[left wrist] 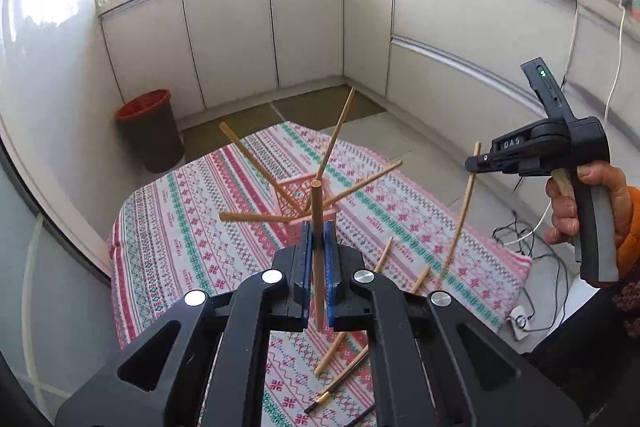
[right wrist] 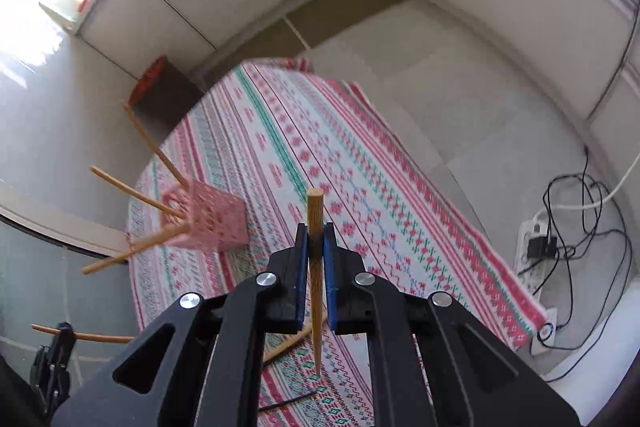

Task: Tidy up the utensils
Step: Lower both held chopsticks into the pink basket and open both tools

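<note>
Patterned tablecloth (left wrist: 192, 227) below right claw (left wrist: 476, 163) ("DAS" label), chopstick (left wrist: 460, 211) clamped.

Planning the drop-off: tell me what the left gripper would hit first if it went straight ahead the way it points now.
Probably the pink basket. The left gripper, shut on a chopstick, points right at it, with the basket's splayed chopsticks around that line. Depth is unclear, so one of those sticks might touch first.
</note>
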`<action>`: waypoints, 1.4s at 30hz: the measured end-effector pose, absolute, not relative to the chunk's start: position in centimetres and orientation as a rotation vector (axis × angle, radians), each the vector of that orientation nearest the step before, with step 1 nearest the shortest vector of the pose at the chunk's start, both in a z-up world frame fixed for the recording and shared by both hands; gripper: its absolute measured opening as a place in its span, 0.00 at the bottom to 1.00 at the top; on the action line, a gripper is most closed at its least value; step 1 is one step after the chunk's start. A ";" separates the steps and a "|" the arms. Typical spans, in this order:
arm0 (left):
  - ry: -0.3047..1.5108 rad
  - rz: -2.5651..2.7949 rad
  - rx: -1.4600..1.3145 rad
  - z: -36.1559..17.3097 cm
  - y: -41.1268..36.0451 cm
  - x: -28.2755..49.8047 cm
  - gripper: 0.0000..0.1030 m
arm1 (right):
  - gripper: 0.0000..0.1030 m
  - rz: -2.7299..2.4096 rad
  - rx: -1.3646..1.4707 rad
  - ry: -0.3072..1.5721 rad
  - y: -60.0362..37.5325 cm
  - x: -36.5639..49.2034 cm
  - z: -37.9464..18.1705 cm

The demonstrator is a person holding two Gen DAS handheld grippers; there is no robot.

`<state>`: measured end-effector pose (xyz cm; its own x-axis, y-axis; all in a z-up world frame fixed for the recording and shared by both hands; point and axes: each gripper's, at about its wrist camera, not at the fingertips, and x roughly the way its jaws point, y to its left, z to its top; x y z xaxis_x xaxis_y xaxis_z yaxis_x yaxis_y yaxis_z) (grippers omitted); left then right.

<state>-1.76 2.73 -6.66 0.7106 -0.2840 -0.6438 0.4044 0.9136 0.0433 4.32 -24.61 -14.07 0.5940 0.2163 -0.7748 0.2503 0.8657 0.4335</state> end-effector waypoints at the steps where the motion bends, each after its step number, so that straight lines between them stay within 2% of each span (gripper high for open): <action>1: 0.671 -0.392 0.178 -6.2 2.7 -1.9 0.05 | 0.07 -0.021 0.537 0.918 -24.9 4.0 -13.0; 14: 0.464 -0.357 0.017 0.6 2.8 -0.7 0.05 | 0.07 0.060 0.559 0.598 -25.1 2.3 -1.4; 23: 0.387 -0.277 -0.069 2.9 2.8 2.1 0.05 | 0.07 0.142 0.619 0.456 -24.6 1.3 3.9; 28: 0.368 -0.240 -0.071 2.1 2.1 4.4 0.05 | 0.07 0.157 0.596 0.426 -23.3 2.0 4.7; 37: 0.423 -0.188 -0.070 -2.9 1.6 8.6 0.06 | 0.07 0.190 0.529 0.489 -19.6 4.9 2.0; 39: 0.444 -0.186 -0.086 -3.4 2.0 8.9 0.18 | 0.07 0.186 0.500 0.489 -18.7 5.1 1.8; 40: 0.441 -0.177 -0.104 -3.4 2.4 8.7 0.32 | 0.07 0.183 0.488 0.490 -18.5 5.1 1.6; 41: 0.432 -0.170 -0.118 -3.2 2.8 8.6 0.37 | 0.08 0.178 0.475 0.494 -18.1 5.3 1.4; 42: 0.426 -0.165 -0.129 -3.0 3.1 8.4 0.37 | 0.08 0.177 0.466 0.499 -18.1 5.8 1.3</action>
